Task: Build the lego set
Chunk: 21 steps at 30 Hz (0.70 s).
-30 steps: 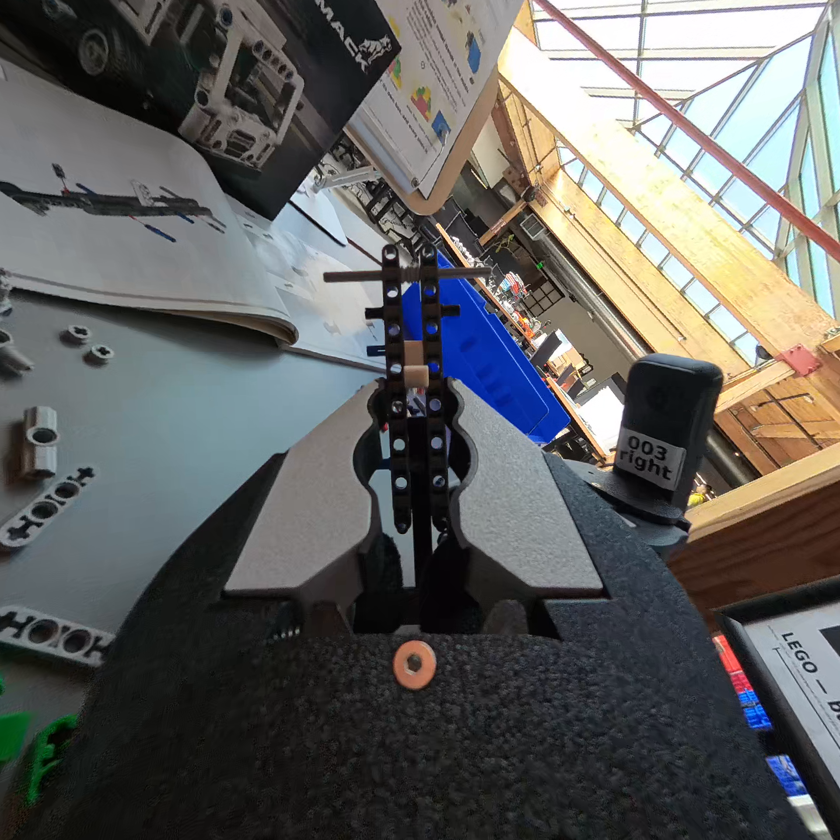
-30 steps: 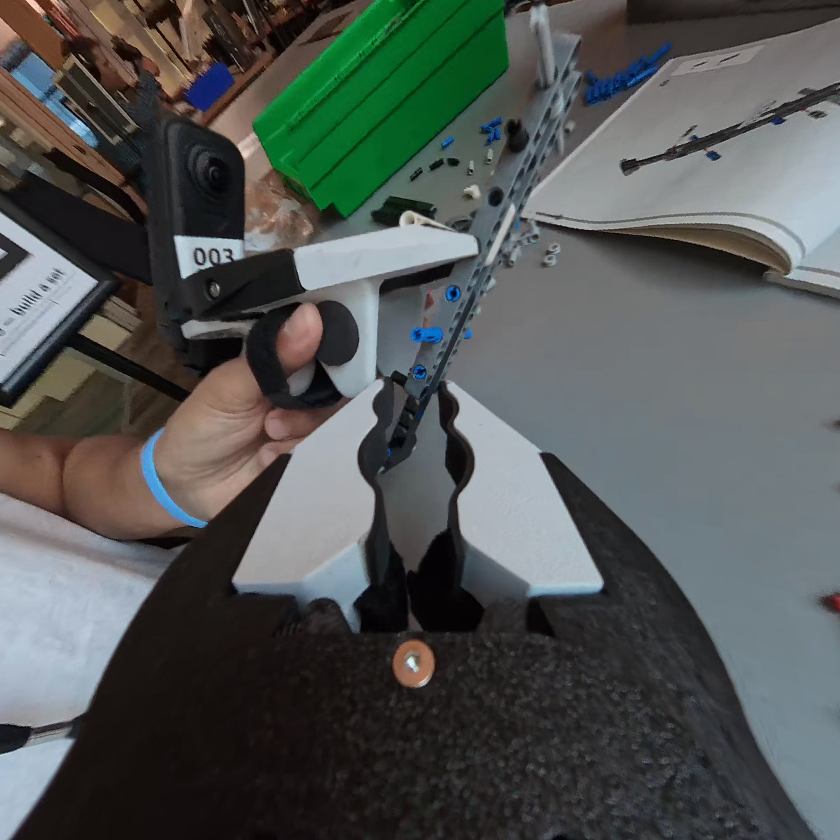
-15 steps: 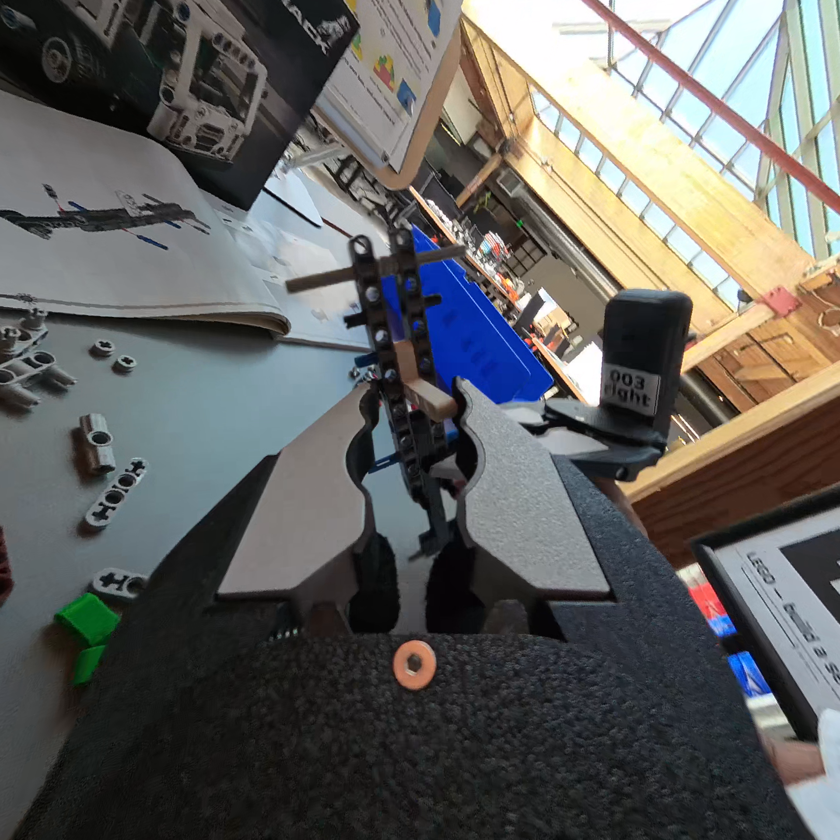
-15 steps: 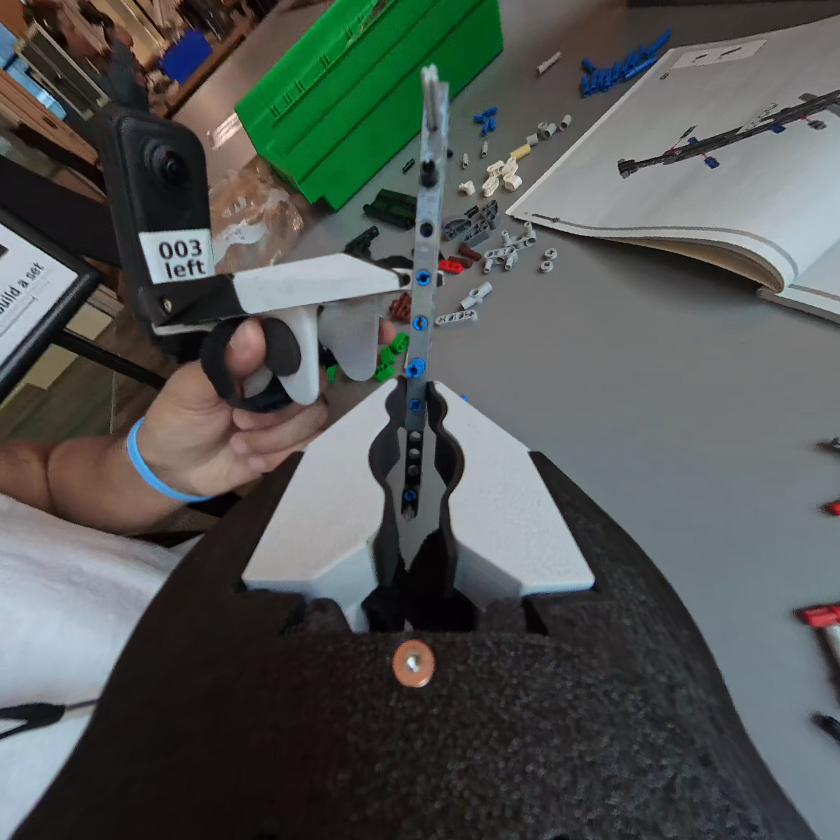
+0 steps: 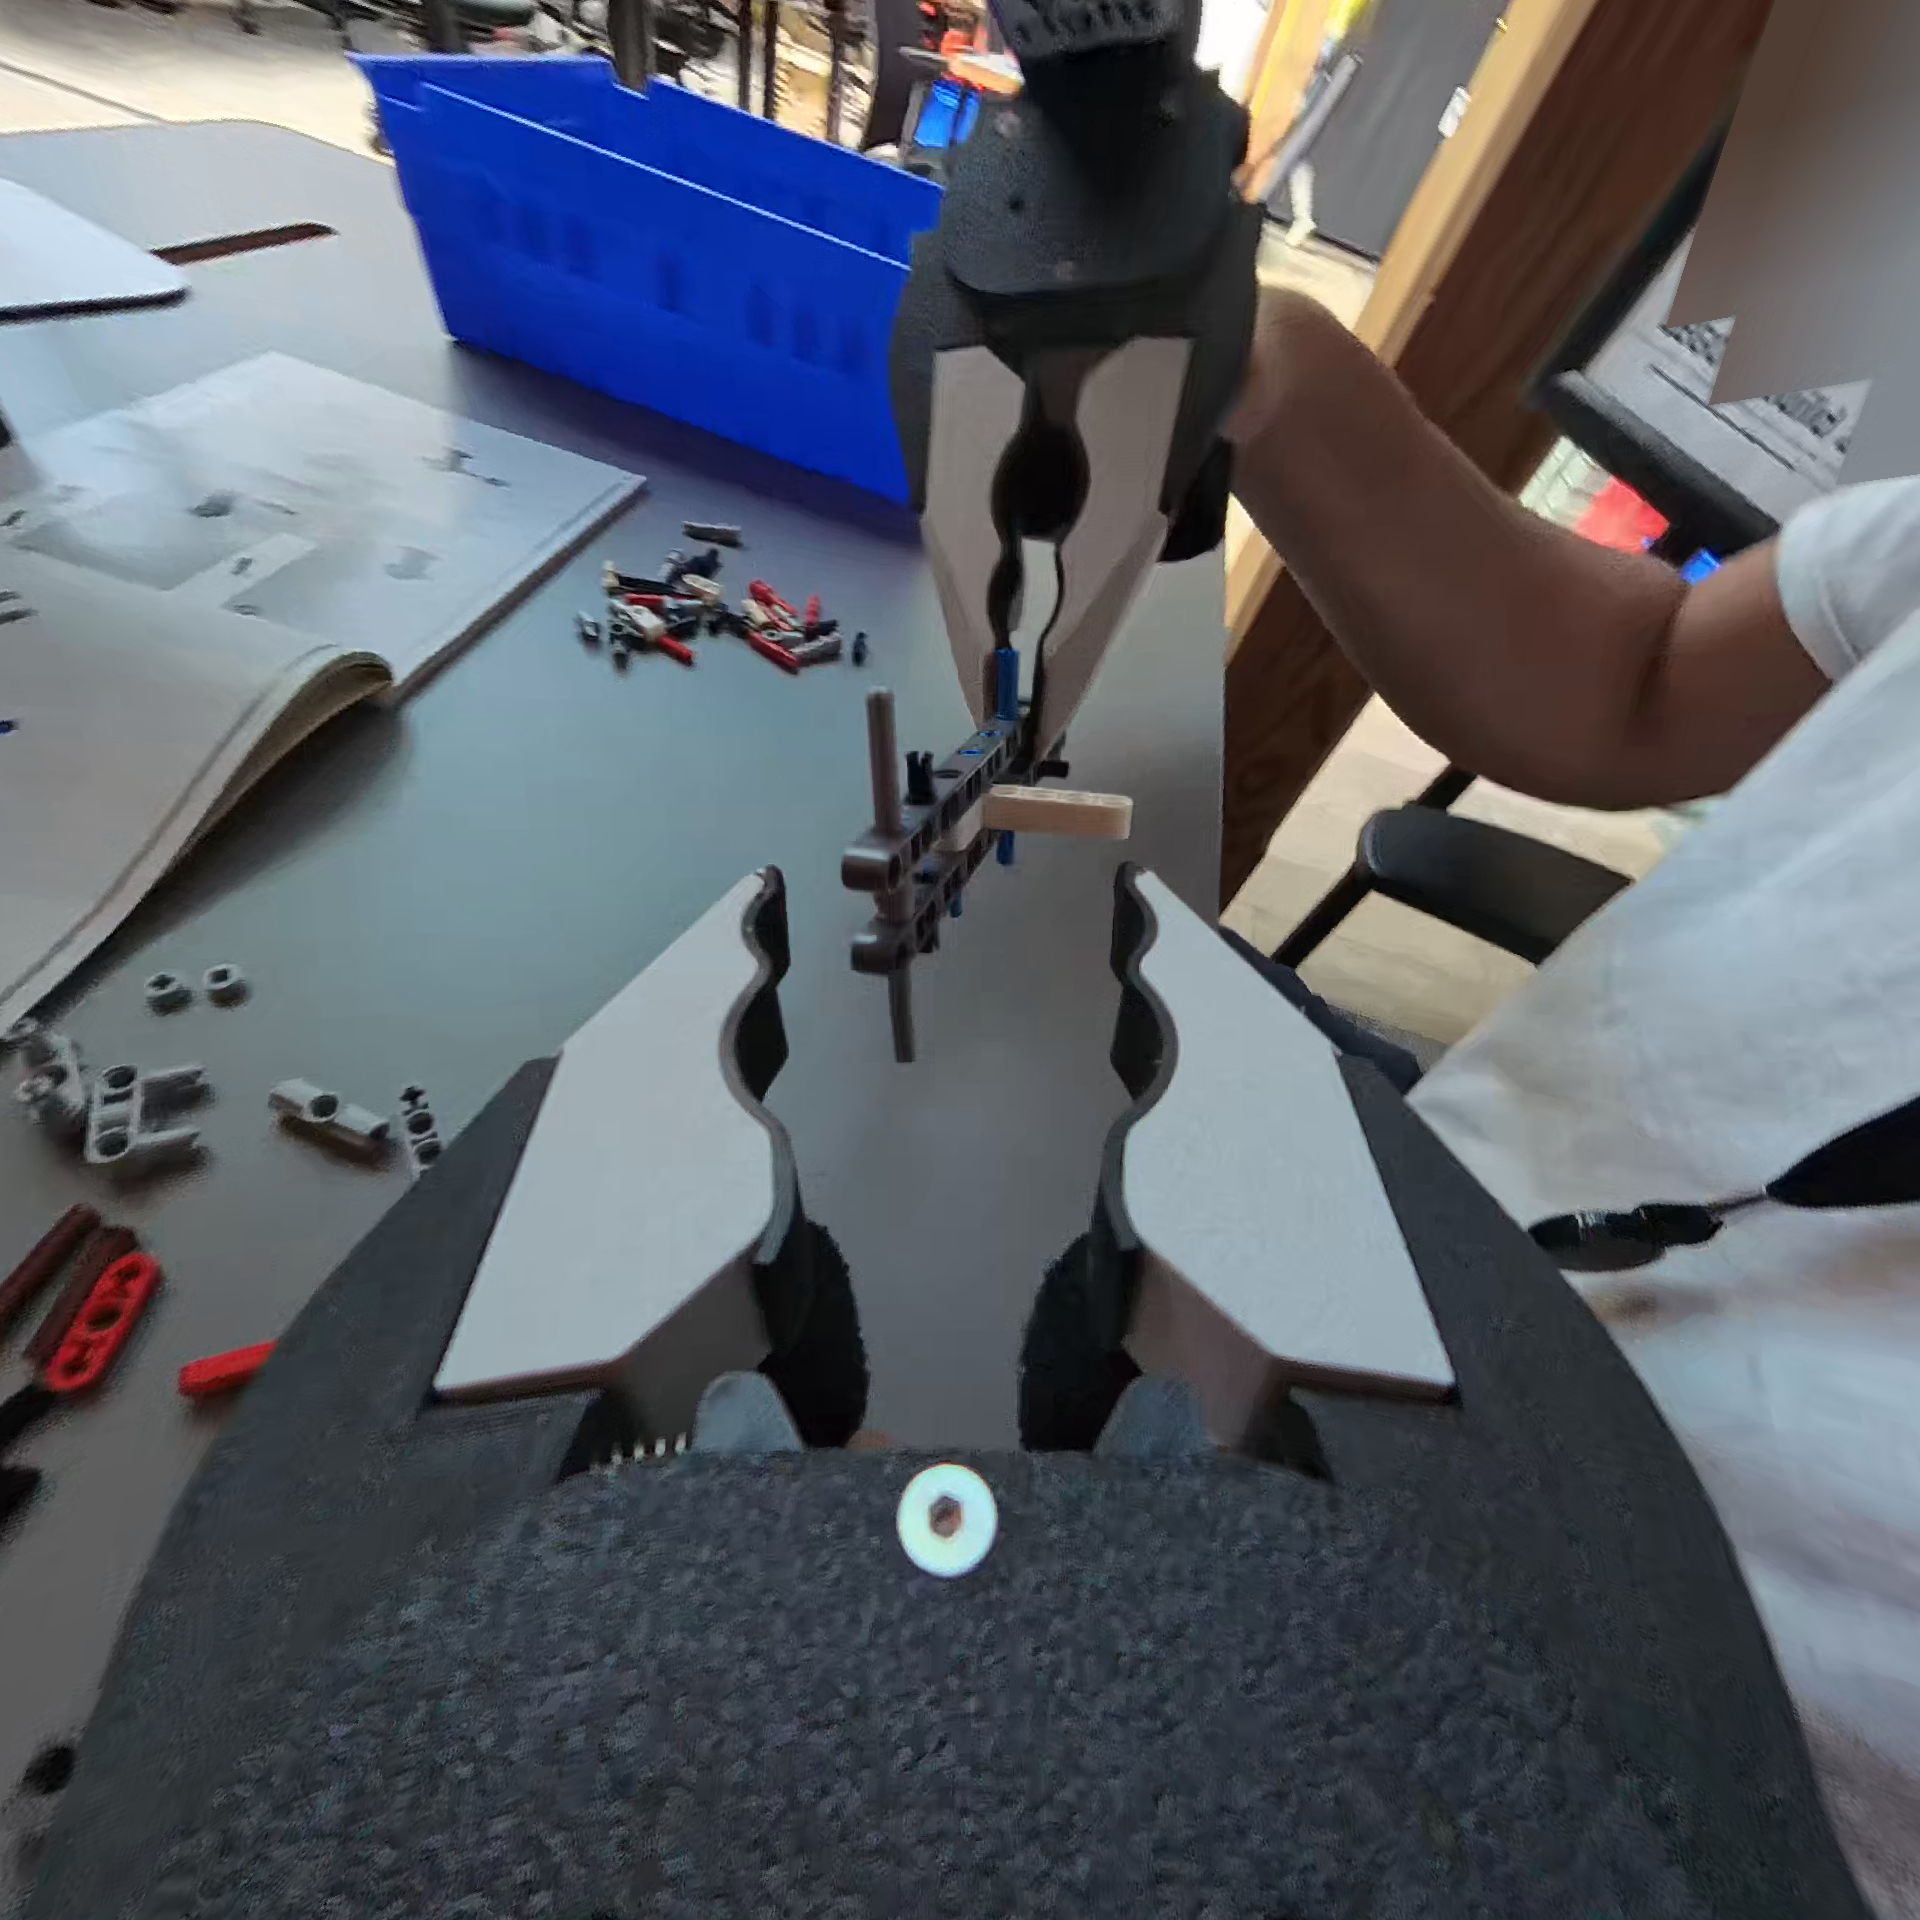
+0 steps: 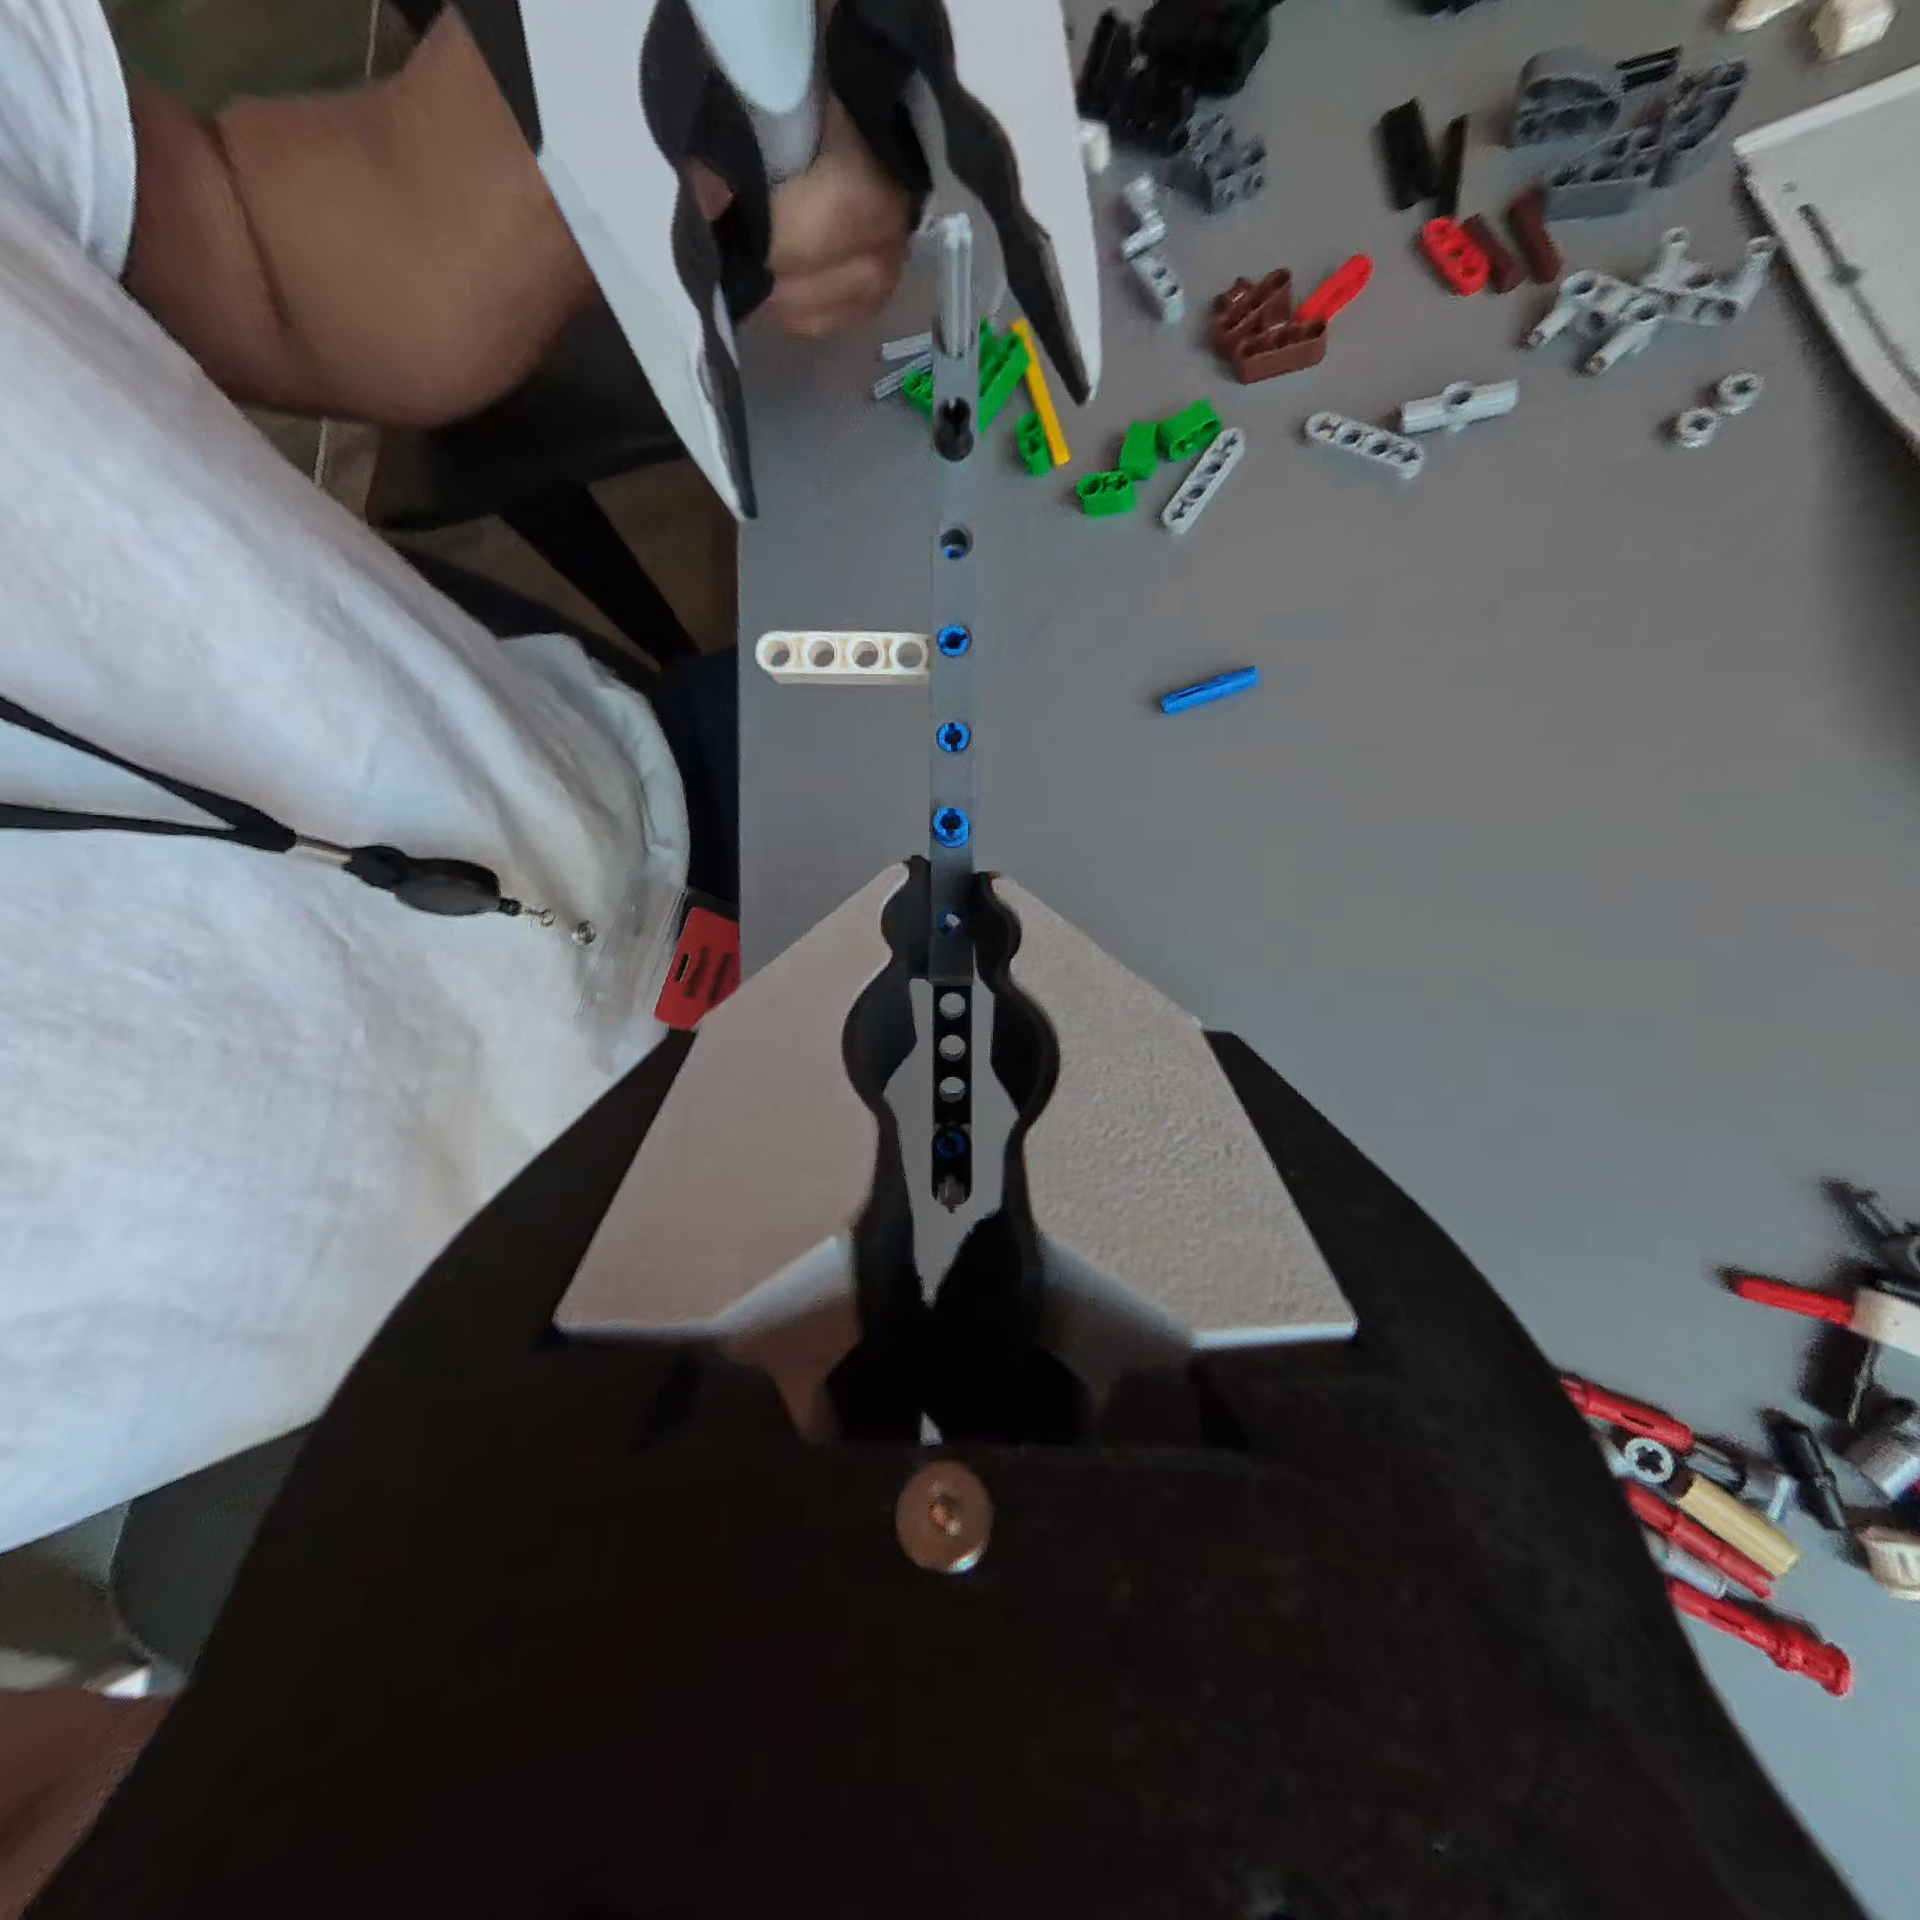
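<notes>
The lego assembly [image 5: 928,831] is a pair of long dark grey beams with blue pins, a grey axle [image 5: 888,821] through one end and a tan beam [image 5: 1060,812] sticking out sideways. My right gripper [image 6: 951,894] is shut on one end of the assembly [image 6: 954,675] and holds it above the grey table [image 6: 1455,831]. In the left wrist view the right gripper [image 5: 1013,717] hangs from above. My left gripper [image 5: 951,914] is open and empty, just short of the axle end. It also shows in the right wrist view [image 6: 914,447], its fingers either side of the far end.
A blue bin [image 5: 665,260] stands at the back and an open instruction book [image 5: 260,540] lies at the left. Loose parts lie around: green pieces [image 6: 1143,447], a blue pin [image 6: 1208,690], red pins [image 6: 1714,1558], grey connectors [image 5: 135,1107]. The table edge [image 5: 1216,727] and a person's white shirt [image 6: 260,831] are close. Spacing between my two grippers at the tips: around 8 centimetres. The blue pin [image 6: 1208,690] lies around 8 centimetres away from my left fingertips.
My left gripper has let go of the assembly, opened and drawn back. The right gripper now holds the assembly alone, and both views have swung down toward the table.
</notes>
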Motion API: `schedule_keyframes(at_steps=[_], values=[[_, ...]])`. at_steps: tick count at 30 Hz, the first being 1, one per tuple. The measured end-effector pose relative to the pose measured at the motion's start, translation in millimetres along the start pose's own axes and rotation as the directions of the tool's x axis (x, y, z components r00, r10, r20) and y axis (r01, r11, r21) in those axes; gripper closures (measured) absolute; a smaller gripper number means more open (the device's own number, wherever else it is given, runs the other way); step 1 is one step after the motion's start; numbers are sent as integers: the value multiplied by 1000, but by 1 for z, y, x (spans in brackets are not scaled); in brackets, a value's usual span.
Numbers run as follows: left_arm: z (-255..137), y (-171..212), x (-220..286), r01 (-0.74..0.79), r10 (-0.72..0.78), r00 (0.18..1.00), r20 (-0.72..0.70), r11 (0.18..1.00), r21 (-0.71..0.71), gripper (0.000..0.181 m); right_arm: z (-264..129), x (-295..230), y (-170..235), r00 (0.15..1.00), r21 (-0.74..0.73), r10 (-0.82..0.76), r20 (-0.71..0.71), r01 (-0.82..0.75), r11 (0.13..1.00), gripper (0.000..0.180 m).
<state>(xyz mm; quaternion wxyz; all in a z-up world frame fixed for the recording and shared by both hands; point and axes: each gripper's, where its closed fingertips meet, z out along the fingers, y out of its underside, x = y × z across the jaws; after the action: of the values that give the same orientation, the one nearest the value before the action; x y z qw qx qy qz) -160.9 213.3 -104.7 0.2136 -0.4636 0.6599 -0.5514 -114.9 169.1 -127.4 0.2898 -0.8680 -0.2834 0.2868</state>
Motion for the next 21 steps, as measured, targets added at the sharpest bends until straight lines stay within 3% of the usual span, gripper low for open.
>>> schedule_keyframes(at_steps=[6,8,10,12,16,18,21], values=[[5,12,27,-47,40,982,-186,998,-37,145,10,-24,-7,988,-86,-109,114,119,989,174],[6,13,33,-62,56,979,-195,998,-23,150,12,-28,-9,983,-90,-125,134,138,986,174],[7,13,38,-74,71,977,-203,997,-9,169,14,-31,-12,979,-88,-139,149,153,984,174],[9,16,33,-77,76,986,-150,997,3,172,15,-28,-11,979,-98,-152,137,166,981,175],[-1,10,25,-61,66,997,-51,994,95,174,9,-18,-29,983,24,-161,92,159,987,169],[-13,9,28,-78,80,997,-14,990,119,173,-2,-9,-41,990,129,-134,48,127,983,146],[-32,19,45,-98,99,995,-7,989,109,174,-7,21,-43,989,257,-127,-80,144,956,154]])
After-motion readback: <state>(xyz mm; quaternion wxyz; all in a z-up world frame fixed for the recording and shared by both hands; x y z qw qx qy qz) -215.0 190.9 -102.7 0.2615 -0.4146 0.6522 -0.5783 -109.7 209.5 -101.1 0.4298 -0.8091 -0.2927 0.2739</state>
